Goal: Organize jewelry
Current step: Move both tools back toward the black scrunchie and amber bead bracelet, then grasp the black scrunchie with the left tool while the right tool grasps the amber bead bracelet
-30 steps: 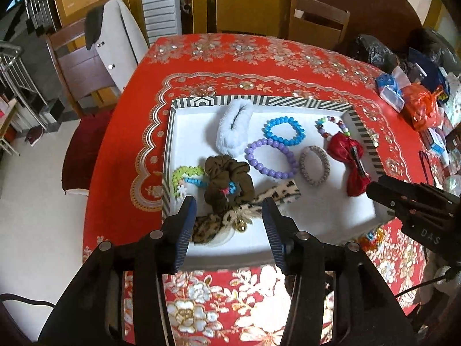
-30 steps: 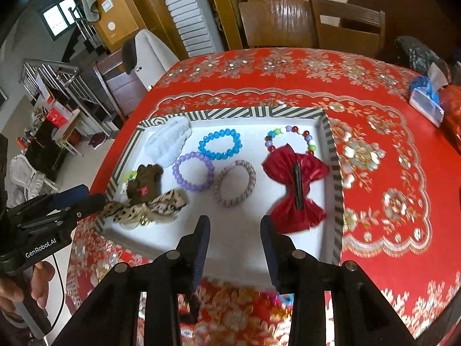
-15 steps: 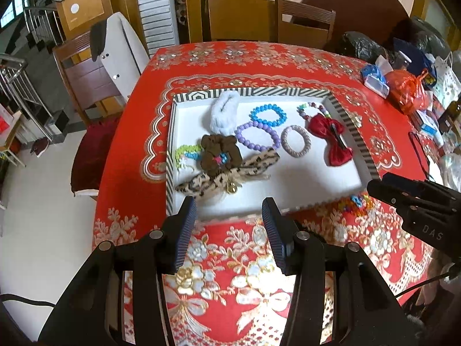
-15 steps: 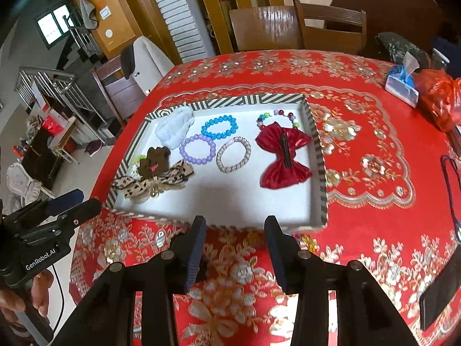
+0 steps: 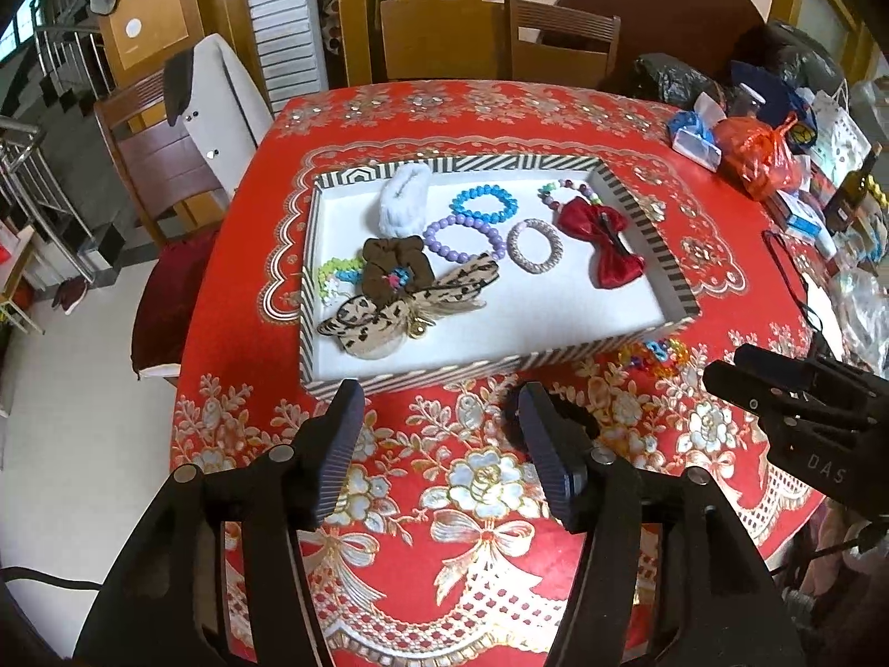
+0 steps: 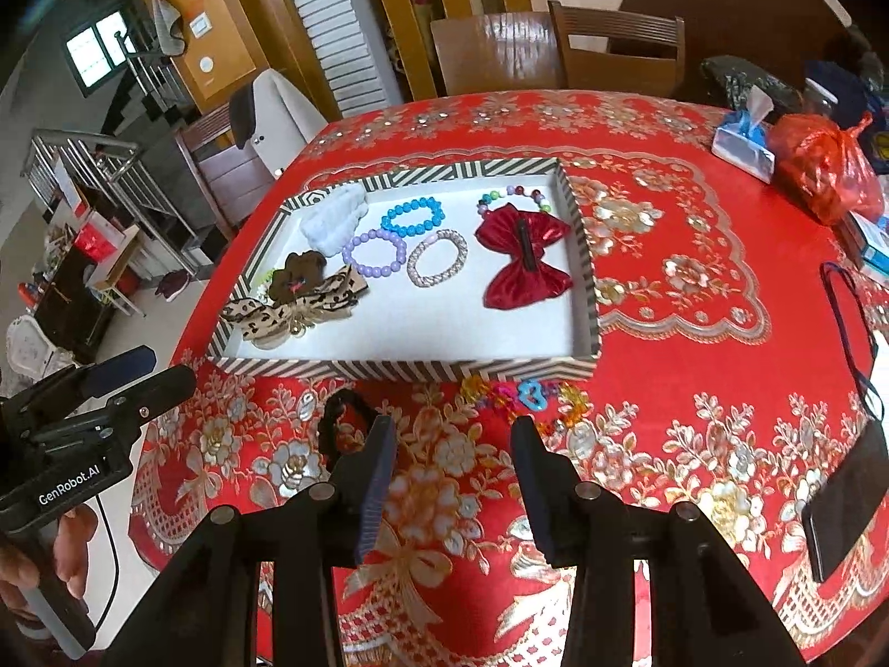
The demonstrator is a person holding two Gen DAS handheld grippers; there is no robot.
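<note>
The left gripper (image 5: 439, 444) sits at the bottom of the left wrist view. Its jaws have just been opening and now stand wide, with nothing between them but the red flowery tablecloth (image 5: 483, 556). Just behind its right finger lies a black hair tie (image 5: 572, 422) on the cloth.

The right gripper (image 6: 453, 464) sits at the bottom of the right wrist view. Its jaws stand partly apart, and nothing is between them. The same black hair tie (image 6: 333, 428) lies just left of its left finger. A small heap of bright plastic beads (image 6: 522, 392) lies on the cloth above it, close to the tray's near wall.

The striped tray (image 5: 500, 367) fills the middle of both views. Inside it, at the left, a brown scrunchie (image 5: 394, 267) rests on a leopard bow (image 5: 400, 305), with green beads (image 5: 333, 272) beside them. Above is a white fluffy scrunchie (image 5: 403, 205). In the middle are a blue bead bracelet (image 5: 483, 203), a purple bead bracelet (image 5: 464, 236) and a pale woven bracelet (image 5: 533, 247). At the right is a red bow (image 5: 603, 244), touching a mixed-colour bead bracelet (image 5: 567, 189).

In the right wrist view, a hand (image 6: 33, 567) at the lower left holds the other gripper's handle, and a black phone (image 6: 844, 500) lies at the right edge.
</note>
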